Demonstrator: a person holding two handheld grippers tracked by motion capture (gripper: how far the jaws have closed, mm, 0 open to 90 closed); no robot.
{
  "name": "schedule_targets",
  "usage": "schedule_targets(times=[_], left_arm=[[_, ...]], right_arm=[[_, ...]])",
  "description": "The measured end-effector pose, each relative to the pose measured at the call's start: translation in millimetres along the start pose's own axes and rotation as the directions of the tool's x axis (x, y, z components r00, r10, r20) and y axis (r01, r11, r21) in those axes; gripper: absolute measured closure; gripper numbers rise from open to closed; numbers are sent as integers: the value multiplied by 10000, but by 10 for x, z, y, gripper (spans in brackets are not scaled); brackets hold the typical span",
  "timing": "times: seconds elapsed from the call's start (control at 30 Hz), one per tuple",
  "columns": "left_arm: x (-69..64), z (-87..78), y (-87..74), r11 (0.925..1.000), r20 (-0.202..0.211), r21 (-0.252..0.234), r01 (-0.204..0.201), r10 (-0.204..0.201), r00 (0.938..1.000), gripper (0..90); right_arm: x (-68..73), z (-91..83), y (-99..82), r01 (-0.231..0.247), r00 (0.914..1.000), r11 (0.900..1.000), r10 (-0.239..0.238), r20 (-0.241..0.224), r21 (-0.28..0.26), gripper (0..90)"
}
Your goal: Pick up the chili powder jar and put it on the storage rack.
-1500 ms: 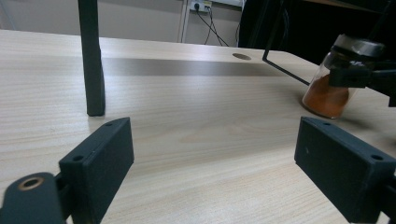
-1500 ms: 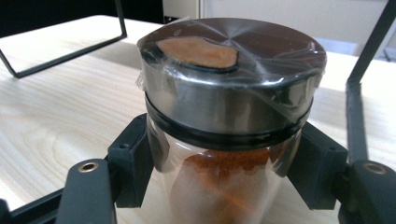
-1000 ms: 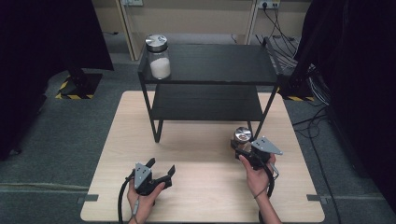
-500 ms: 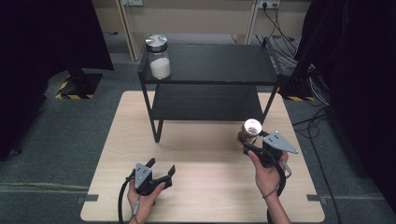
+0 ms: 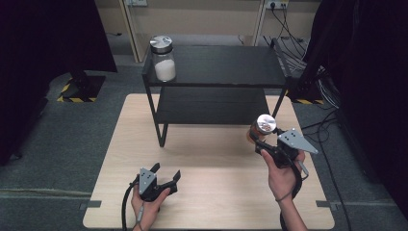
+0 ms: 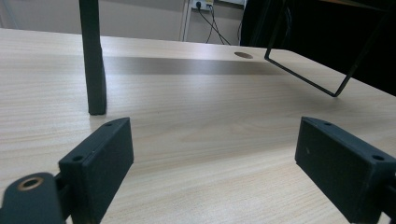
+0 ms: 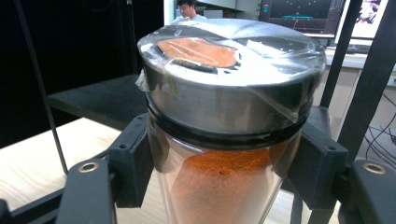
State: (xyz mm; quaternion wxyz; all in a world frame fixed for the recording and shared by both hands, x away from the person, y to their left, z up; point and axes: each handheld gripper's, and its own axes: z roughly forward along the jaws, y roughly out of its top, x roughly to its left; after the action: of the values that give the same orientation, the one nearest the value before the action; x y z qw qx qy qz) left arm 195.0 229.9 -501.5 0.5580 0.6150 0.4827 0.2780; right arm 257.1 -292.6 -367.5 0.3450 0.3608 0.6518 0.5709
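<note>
Your right gripper (image 5: 260, 140) is clamping the orange spice jar (image 5: 263, 126) and lifting it higher off the table (image 5: 211, 159), seemingly toward the shelf (image 5: 226, 65); your left gripper (image 5: 163, 177) is resting open

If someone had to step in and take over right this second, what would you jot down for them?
Right gripper: shut on the jar of orange powder, held upright above the table's right side, beside the black shelf.
Left gripper: jaws open, nothing between them, low over the table's near edge.
Jar of white powder: stands on the shelf's top level, left corner.
Done: orange jar gripped and off the table.
Left: probably set it on the shelf, perhaps beside the white jar, then let go.
</note>
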Motion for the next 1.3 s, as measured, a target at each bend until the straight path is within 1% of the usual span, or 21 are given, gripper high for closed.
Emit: schedule_targets(times=[0.2,0.37,0.47,1.0,1.3], left_arm=[[0,1,1,10000,4,8,-7,7,10000,111],[-4,-2,3,10000,8,26,-12,12,10000,111],[-3,0,8,10000,3,59,-11,11,10000,110],[-1,1,11,10000,18,76,-23,23,10000,110],[1,3,14,10000,27,93,-27,27,10000,110]], right_arm=[[11,-24,205,208,9997,9997,-206,101,-129,323],[-1,-46,337,167,9997,9994,-162,180,-288,323],[-2,-54,398,210,9996,9992,-203,217,-336,323],[-17,-37,668,67,9995,9989,-52,316,-462,323],[5,-33,863,184,9992,9979,-161,375,-619,322]])
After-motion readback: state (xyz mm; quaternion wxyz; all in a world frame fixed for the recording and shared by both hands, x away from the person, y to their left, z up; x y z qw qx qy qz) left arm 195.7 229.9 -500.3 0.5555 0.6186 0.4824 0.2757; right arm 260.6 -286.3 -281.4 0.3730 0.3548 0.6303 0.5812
